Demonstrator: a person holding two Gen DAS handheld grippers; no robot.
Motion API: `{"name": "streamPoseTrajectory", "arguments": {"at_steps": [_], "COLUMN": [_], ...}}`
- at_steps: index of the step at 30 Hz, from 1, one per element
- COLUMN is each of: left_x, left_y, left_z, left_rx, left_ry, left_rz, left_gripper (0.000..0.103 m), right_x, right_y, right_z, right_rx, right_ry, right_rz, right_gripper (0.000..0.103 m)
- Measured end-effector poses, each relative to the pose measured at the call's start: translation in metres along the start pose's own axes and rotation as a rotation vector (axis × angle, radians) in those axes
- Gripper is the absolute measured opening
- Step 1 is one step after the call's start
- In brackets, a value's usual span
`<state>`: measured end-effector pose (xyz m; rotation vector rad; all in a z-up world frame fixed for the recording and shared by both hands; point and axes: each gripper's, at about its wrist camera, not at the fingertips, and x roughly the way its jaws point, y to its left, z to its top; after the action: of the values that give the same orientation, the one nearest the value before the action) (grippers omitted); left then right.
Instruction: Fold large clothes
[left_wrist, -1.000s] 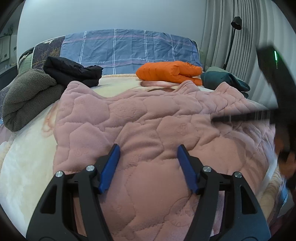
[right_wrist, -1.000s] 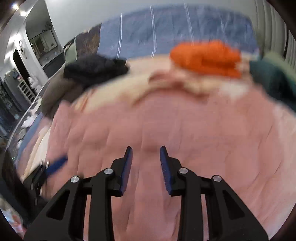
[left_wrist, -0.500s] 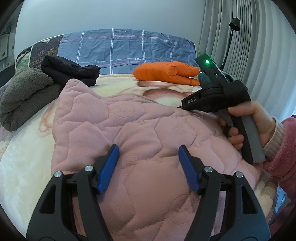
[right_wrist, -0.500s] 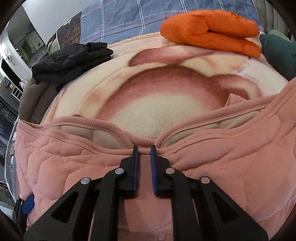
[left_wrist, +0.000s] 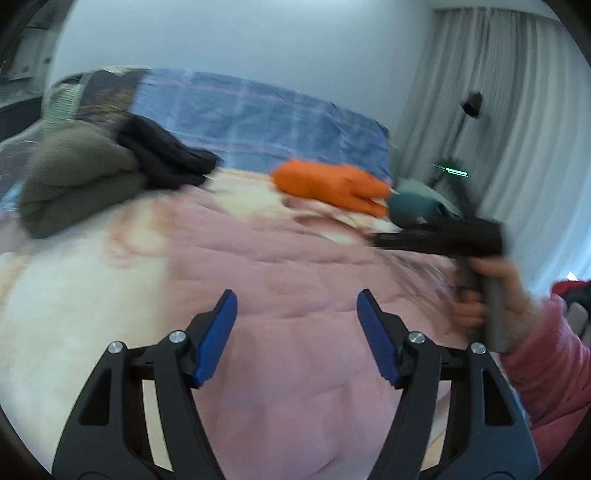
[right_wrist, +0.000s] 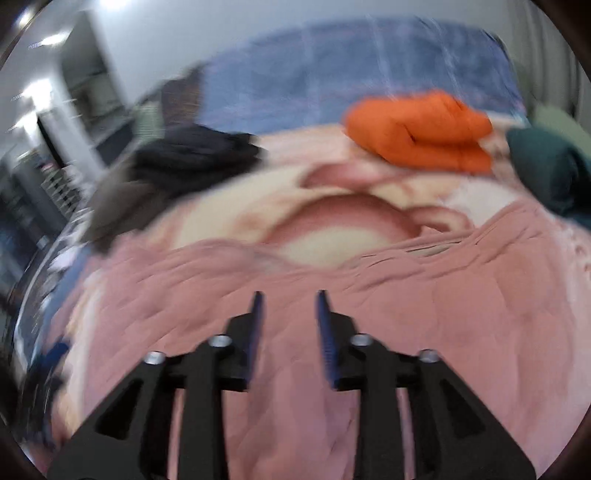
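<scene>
Right wrist view: right gripper (right_wrist: 288, 306) just opening, nothing between its jaws.
Pink garment (right_wrist: 461, 332) lies spread on bed (left_wrist: 74, 314); left gripper (left_wrist: 297, 314) spread, empty. Mid-fold, probably; next needs a fresh edge grasp.

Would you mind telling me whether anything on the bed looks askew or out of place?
Only the pink quilted fleece garment: it lies unfolded with its upper edge rumpled, while the orange puffy jacket beyond is folded. Blur hides finer detail.

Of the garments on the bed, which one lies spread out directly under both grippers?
The pink quilted garment. It lies spread flat in front, while the orange, black, grey-brown and teal garments sit bundled beyond it.
</scene>
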<state>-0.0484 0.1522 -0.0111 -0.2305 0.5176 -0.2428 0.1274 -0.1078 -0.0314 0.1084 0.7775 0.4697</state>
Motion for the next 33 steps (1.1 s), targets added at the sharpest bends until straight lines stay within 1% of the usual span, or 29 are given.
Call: {"name": "streamPoseTrajectory", "arguments": {"at_steps": [2, 3, 4, 5, 6, 7, 8, 9, 10, 12, 15, 17, 18, 21, 22, 23, 24, 25, 26, 29, 30, 32, 33], "left_x": [-0.019, -0.028, -0.033, -0.038, -0.040, -0.041, -0.039, -0.036, -0.031, -0.027, -0.035, -0.039, -0.040, -0.039, -0.039, -0.038, -0.040, -0.039, -0.037, -0.022, -0.013, 0.005, 0.020], "left_y": [0.021, 0.032, 0.040, 0.050, 0.058, 0.062, 0.065, 0.068, 0.070, 0.070, 0.065, 0.066, 0.066, 0.067, 0.068, 0.070, 0.072, 0.074, 0.077, 0.086, 0.092, 0.099, 0.103], "left_z": [-0.004, -0.009, -0.012, -0.018, -0.023, -0.027, -0.030, -0.033, -0.037, -0.042, -0.051, -0.055, -0.057, -0.059, -0.058, -0.055, -0.054, -0.048, -0.040, -0.014, -0.002, 0.011, 0.019], "left_rx": [-0.027, -0.049, -0.070, -0.098, -0.122, -0.138, -0.155, -0.174, -0.206, -0.223, -0.183, -0.187, -0.188, -0.184, -0.185, -0.189, -0.191, -0.194, -0.196, -0.203, -0.217, -0.239, -0.250], "left_ry": [-0.011, -0.009, -0.004, 0.007, 0.018, 0.026, 0.039, 0.058, 0.096, 0.129, 0.129, 0.122, 0.122, 0.128, 0.127, 0.123, 0.117, 0.106, 0.092, 0.103, 0.116, 0.141, 0.169], "left_rz": [0.054, 0.076, 0.090, 0.098, 0.096, 0.095, 0.092, 0.082, 0.049, 0.016, 0.026, 0.013, 0.010, 0.028, 0.033, 0.038, 0.040, 0.040, 0.040, 0.000, -0.042, -0.095, -0.122], "left_gripper": [0.058, 0.046, 0.039, 0.036, 0.031, 0.028, 0.028, 0.028, 0.028, 0.028, 0.028, 0.028, 0.029, 0.039, 0.042, 0.051, 0.062, 0.079, 0.083, 0.084, 0.085, 0.086, 0.086], "right_x": [-0.026, -0.028, -0.014, -0.002, 0.006, 0.008, 0.004, -0.002, -0.005, -0.012, -0.025, -0.031, -0.033, -0.040, -0.038, -0.034, -0.029, -0.026, -0.021, -0.011, -0.008, -0.004, -0.001], "right_y": [0.014, 0.018, 0.020, 0.017, 0.012, 0.011, 0.013, 0.013, 0.013, 0.017, 0.040, 0.059, 0.069, 0.112, 0.130, 0.144, 0.157, 0.164, 0.174, 0.192, 0.196, 0.204, 0.207], "right_z": [-0.027, -0.040, -0.061, -0.073, -0.084, -0.089, -0.086, -0.080, -0.076, -0.072, -0.083, -0.092, -0.096, -0.121, -0.130, -0.138, -0.145, -0.149, -0.154, -0.160, -0.161, -0.166, -0.168], "right_rx": [-0.059, -0.087, -0.106, -0.100, -0.101, -0.136, -0.142, -0.106, -0.082, -0.085, -0.222, -0.320, -0.367, -0.580, -0.663, -0.723, -0.774, -0.804, -0.840, -0.906, -0.926, -0.982, -1.006], "right_ry": [-0.018, 0.001, 0.092, 0.146, 0.135, 0.098, 0.093, 0.097, 0.099, 0.089, 0.035, 0.010, -0.002, -0.047, -0.054, -0.057, -0.059, -0.059, -0.056, -0.051, -0.055, -0.073, -0.079], "right_rz": [0.031, 0.027, -0.003, -0.011, -0.008, -0.004, -0.004, 0.007, 0.011, -0.006, -0.073, -0.070, -0.061, -0.003, 0.006, 0.002, -0.001, 0.003, 0.014, 0.021, 0.015, -0.013, -0.026], "right_gripper": [0.042, 0.044, 0.048, 0.049, 0.050, 0.050, 0.050, 0.051, 0.052, 0.052, 0.052, 0.052, 0.053, 0.063, 0.064, 0.064, 0.064, 0.064, 0.064, 0.065, 0.065, 0.066, 0.066]}}
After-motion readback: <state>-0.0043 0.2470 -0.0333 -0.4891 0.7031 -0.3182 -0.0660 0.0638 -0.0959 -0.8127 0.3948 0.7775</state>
